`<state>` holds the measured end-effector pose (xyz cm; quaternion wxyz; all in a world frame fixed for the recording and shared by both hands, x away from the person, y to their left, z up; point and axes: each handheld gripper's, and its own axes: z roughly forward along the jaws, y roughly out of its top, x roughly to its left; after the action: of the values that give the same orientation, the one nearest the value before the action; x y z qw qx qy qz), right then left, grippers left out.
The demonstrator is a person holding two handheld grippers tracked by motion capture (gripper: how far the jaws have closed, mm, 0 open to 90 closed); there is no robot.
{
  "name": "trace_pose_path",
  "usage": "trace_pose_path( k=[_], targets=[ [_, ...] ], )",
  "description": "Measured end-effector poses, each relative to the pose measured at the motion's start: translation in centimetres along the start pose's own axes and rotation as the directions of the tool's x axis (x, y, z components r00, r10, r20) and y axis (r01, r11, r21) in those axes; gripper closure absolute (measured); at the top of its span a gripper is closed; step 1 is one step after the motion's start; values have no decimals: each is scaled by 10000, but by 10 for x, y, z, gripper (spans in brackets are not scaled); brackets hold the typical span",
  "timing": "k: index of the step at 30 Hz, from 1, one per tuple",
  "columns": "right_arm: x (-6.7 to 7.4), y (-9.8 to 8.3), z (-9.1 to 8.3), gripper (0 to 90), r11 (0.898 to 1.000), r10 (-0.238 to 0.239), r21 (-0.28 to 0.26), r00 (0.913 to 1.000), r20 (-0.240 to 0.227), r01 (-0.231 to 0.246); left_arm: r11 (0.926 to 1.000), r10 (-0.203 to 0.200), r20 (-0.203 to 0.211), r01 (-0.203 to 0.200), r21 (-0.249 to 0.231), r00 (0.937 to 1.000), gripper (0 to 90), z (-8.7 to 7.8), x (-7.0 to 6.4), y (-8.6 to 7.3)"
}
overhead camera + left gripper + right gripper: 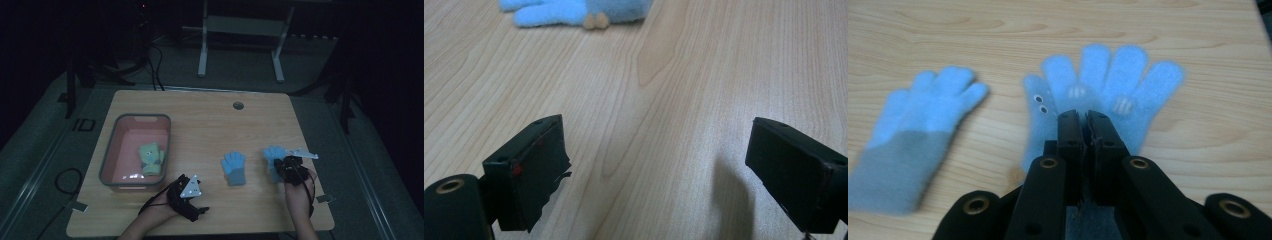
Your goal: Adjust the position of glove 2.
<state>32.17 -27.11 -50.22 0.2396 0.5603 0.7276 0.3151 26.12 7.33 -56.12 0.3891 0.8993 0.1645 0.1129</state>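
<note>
Right hand-held gripper (pixel 1084 120) clamped on blue glove (pixel 1113 85)

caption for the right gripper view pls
Right tongs shut on a fuzzy blue knit glove beside its grey-cuffed twin.

I see the blue glove with eyes (pixel 1108 85) spread flat on the wood, fingers fanned away from me, its palm pinched at my right tool. Its partner glove (pixel 913 135), blue with a grey cuff, lies flat nearby, apart.
</note>
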Motion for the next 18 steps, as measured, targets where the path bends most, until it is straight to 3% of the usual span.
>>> trace_pose_path(
  k=[5, 12, 18],
  targets=[
    [8, -4, 16, 854, 9999, 43, 126, 9999, 91, -44, 10000, 35, -4, -35, 14, 10000, 98, 0, 0, 0],
    [5, -15, 38, 840, 9966, 1, 818, 9999, 141, -12, 10000, 44, 12, -44, 18, 10000, 99, 0, 0, 0],
    [3, -15, 38, 776, 9959, 8, 910, 10000, -95, 1, 10000, 73, 21, -73, 52, 10000, 99, 1, 0, 0]
  ],
)
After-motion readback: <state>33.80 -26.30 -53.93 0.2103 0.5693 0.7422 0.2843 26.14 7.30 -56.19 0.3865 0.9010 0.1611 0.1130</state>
